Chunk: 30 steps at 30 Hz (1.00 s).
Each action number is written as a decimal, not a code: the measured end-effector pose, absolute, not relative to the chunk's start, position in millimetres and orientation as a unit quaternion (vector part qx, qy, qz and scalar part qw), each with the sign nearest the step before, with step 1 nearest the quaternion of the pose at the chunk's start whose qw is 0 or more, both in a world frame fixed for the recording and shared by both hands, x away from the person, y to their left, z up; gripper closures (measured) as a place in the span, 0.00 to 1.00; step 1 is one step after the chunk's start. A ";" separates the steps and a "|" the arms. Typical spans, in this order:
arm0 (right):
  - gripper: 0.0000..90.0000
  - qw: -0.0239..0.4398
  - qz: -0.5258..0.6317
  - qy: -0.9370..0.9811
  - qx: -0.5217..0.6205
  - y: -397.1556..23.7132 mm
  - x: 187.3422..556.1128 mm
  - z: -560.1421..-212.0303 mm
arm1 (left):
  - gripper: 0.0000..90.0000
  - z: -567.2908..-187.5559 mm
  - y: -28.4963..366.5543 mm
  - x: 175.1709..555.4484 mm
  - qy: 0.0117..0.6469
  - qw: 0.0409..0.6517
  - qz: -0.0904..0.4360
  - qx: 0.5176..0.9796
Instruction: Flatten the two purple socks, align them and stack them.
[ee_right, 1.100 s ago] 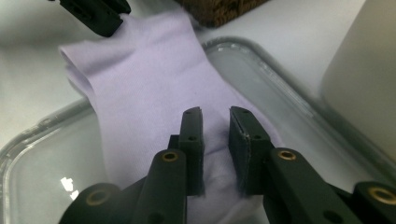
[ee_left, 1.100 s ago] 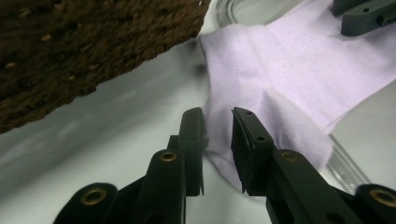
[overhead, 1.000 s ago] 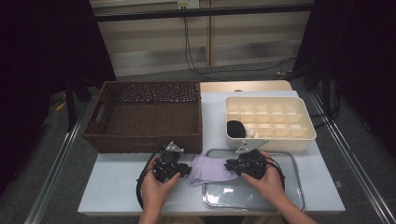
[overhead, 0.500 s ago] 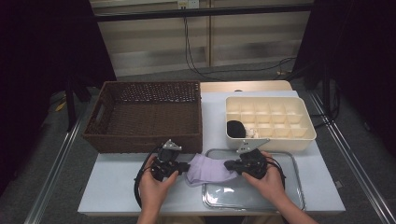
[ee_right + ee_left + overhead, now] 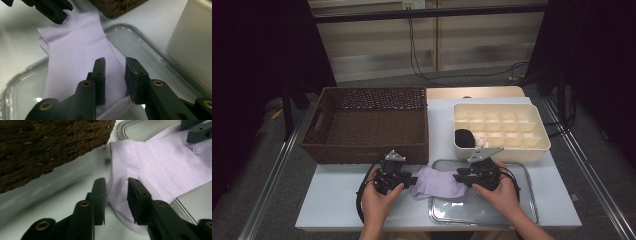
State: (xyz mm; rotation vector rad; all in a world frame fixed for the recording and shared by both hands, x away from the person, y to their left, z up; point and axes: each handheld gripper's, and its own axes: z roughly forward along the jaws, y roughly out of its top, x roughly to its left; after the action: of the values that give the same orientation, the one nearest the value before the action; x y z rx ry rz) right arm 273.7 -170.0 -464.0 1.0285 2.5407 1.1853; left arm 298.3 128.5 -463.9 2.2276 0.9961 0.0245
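left hand-held gripper (image 5: 116, 192) and right hand-held gripper (image 5: 115, 72): jaws had just been opening, narrowly parted astride lilac sock (image 5: 434, 182) | sock lay lower centre, half on clear tray (image 5: 522, 220), half on table (image 5: 332, 195) | risk: loosened cloth could slip, unfolding.

This looks like a lab or recording booth rather than a home — black curtains (image 5: 257, 75) hang at left and right, and a dark bar (image 5: 427, 12) crosses the far side. Cables (image 5: 422, 60) trail down the pale panelled far wall (image 5: 377, 50) to a grey floor. The white table (image 5: 337, 195) stands on metal rails (image 5: 272, 185) — a staged work surface.
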 end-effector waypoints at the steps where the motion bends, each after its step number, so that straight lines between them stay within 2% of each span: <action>1: 0.79 0.073 0.393 0.850 0.343 -169.7 273.8 -466.2 | 0.72 -466.2 126.5 298.3 0.383 0.338 0.011 0.860; 3: 0.80 0.076 0.384 0.854 0.341 -168.6 273.7 -471.4 | 0.72 -466.8 124.3 296.8 0.377 0.329 0.019 0.866; 7: 0.86 0.085 0.382 0.857 0.335 -165.0 274.0 -471.4 | 0.90 -465.7 122.9 294.1 0.370 0.320 0.014 0.872; 9: 0.88 0.090 0.386 0.855 0.334 -162.2 276.5 -472.9 | 0.92 -464.1 122.7 293.5 0.372 0.314 0.014 0.874; 12: 0.90 0.094 0.389 0.852 0.338 -160.3 283.6 -473.0 | 0.93 -461.8 124.6 292.8 0.377 0.308 0.017 0.873; 14: 0.85 0.092 0.396 0.847 0.344 -160.3 288.8 -472.1 | 0.93 -461.3 127.5 292.1 0.386 0.313 0.018 0.868; 16: 0.85 0.099 0.397 0.845 0.343 -163.6 291.2 -467.2 | 0.93 -460.2 129.6 291.3 0.384 0.313 0.015 0.868; 22: 0.83 0.090 0.406 0.842 0.344 -177.9 286.0 -450.8 | 0.93 -461.5 126.7 290.0 0.378 0.303 0.020 0.875; 30: 0.84 0.066 0.384 0.852 0.350 -177.1 286.1 -471.3 | 0.92 -462.6 126.6 288.8 0.382 0.307 0.023 0.872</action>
State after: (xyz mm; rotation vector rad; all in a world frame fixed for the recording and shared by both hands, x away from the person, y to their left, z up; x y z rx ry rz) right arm 286.1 -177.1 -471.3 1.0569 2.5702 1.1576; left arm 288.8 126.6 -462.6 2.3061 1.0104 0.0610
